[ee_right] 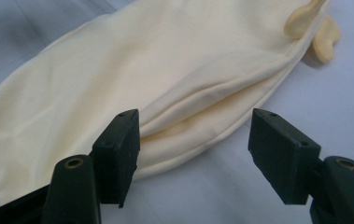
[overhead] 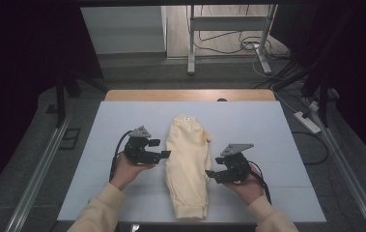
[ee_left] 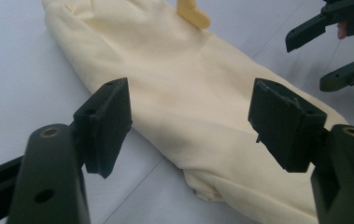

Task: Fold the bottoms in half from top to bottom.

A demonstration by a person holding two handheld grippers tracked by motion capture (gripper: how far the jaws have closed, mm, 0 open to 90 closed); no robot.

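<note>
Cream garment (overhead: 186, 166), folded into a long narrow strip, lies lengthwise in the middle of the pale worktop (overhead: 277, 140). I hold the left tool (overhead: 160, 149) just beside its left edge and the right tool (overhead: 211, 174) just beside its right edge, both with jaws spread and gripping nothing. I judge each should pinch only the nearest fabric edge, at matching height, for an even fold.

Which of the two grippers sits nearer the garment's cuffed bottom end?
The right gripper: it is beside the cream garment's lower half, while the left gripper sits higher up, toward its middle.
</note>
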